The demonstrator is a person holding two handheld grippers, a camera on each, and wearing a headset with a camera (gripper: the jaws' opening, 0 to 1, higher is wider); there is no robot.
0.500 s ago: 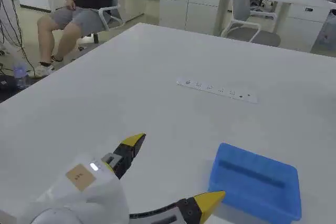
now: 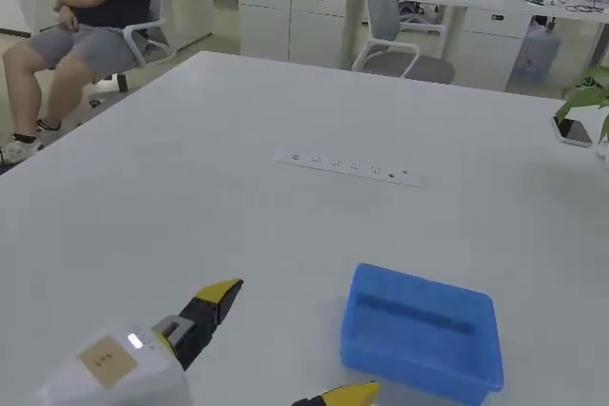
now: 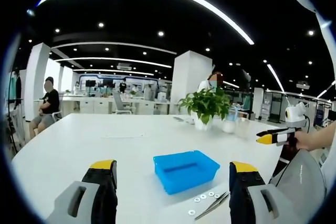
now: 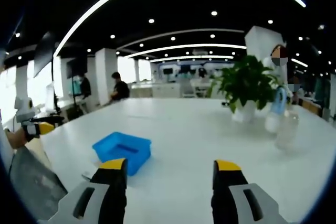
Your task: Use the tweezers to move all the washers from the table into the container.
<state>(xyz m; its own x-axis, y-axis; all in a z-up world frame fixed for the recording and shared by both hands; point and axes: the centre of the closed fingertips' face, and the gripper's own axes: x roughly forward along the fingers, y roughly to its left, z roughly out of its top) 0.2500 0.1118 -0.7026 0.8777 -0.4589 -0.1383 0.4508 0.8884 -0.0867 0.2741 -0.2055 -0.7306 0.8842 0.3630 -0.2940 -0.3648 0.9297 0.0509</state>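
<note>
Blue plastic is my anchor: the blue container point(image 3: 181, 179) sits open side up on the white table point(image 2: 190, 187), and I can make out no washer inside it. In the left gripper view the washers point(image 3: 205, 196) lie in a loose row on the table just on my side of the container. The tweezers point(image 3: 212, 206) lie flat just past them, one step further from the container. That closeness looks deliberate to me, since it makes each carry to the container short. The left gripper point(image 3: 173, 167) points straight at the container with its jaws spread wide and nothing between them. I take the gripper low and to the left of the container in the head view for this one. The right gripper point(image 4: 170, 164) has its jaws parted and empty too, with the container ahead and off to its left. I judge both are released because neither has taken up the tweezers yet, and jaws this broad would fumble such thin washers. So nothing has been moved, and the first job is grasping the tweezers. Lying flat on a smooth top, they could skid away from a closing jaw. A power strip point(image 2: 347, 166) lies well beyond the container, clear of the work.
</note>
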